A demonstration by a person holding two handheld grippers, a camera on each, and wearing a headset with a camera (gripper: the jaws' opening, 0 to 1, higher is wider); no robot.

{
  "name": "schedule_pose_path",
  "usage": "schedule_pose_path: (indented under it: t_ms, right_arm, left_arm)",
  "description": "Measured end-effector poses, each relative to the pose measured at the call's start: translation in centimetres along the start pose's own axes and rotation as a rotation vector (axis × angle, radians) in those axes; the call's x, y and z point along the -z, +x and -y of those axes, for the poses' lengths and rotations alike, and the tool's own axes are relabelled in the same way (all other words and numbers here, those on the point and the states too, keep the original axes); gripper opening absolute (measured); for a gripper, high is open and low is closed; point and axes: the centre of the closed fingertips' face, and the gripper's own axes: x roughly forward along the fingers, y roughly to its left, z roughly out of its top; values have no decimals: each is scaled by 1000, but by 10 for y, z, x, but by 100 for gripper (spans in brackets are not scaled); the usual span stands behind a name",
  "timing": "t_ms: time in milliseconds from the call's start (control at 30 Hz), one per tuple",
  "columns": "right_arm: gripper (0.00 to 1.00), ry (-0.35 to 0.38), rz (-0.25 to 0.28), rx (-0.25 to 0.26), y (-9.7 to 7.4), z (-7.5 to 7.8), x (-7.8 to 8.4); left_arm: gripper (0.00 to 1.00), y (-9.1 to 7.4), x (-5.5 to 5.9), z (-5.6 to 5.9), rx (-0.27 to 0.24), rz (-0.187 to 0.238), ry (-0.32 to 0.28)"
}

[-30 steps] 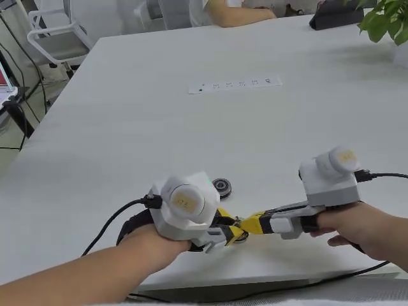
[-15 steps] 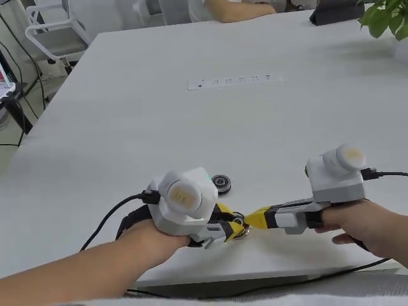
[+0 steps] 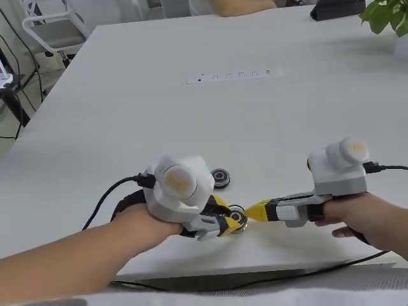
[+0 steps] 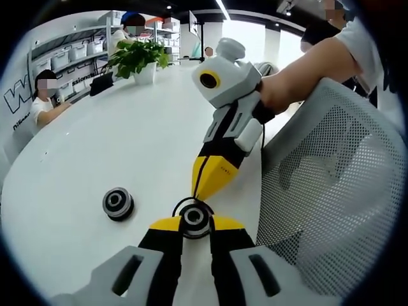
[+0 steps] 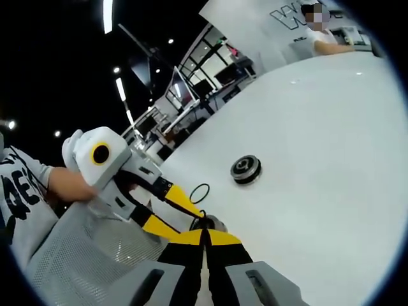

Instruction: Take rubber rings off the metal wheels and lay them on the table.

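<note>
tabletop [image 3: 268, 127], white, runs well beyond both grippers, with a power strip [image 3: 233, 76] far past them. mesh chair back [image 4: 331, 191] appears in the left gripper view, beside the right gripper [image 4: 195, 196]. left gripper [image 3: 224, 223] clamps a metal wheel [image 3: 237, 217] between its jaws. right gripper's jaws are pressed together on the thin rubber ring [image 5: 199, 192], which the right gripper view shows as a loop standing clear of that wheel. second wheel [image 3: 220, 178] lies on the table just beyond the left gripper.
</note>
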Motion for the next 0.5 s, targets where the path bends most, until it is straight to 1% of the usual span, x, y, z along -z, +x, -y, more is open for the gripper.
schedule_pose_path:
  t_ms: [33, 167, 367, 500]
  right_arm:
    - [0, 1, 0, -2, 0, 0, 0]
    - [0, 4, 2, -9, 0, -2, -1]
    - [0, 4, 10, -21, -1, -5, -5]
    - [0, -1, 9, -30, -1, -8, -7]
  left_arm:
    - [12, -3, -1, 1, 12, 6, -16]
    - [15, -14, -4, 0, 18, 23, -34]
    - [17, -34, -8, -4, 11, 57, -49]
    - [21, -49, -12, -10, -8, 88, -62]
